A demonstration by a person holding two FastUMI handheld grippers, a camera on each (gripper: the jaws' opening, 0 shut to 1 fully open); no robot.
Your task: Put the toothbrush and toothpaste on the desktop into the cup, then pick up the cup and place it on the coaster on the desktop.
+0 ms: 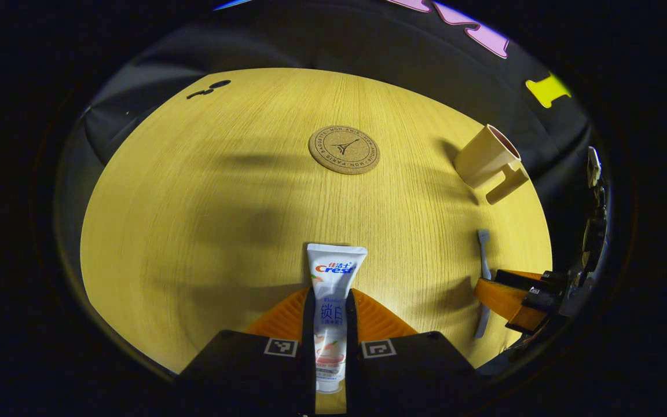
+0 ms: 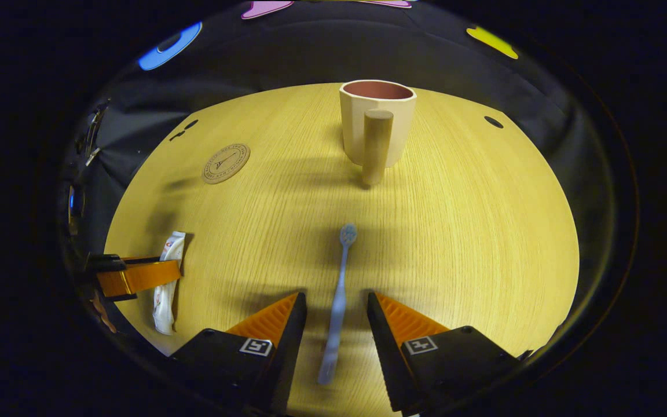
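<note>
Pale wood bench [image 1: 206,220] carries everything. The left claw [image 1: 330,313] has its fingers closed against both sides of the toothpaste [image 1: 333,278], which lies flat. The coaster [image 1: 344,149] sits bare, well apart from the cup [image 2: 377,119]. The right claw [image 2: 336,315] stands apart astride the toothbrush [image 2: 339,289]; it should close squarely on the handle before lifting.
</note>
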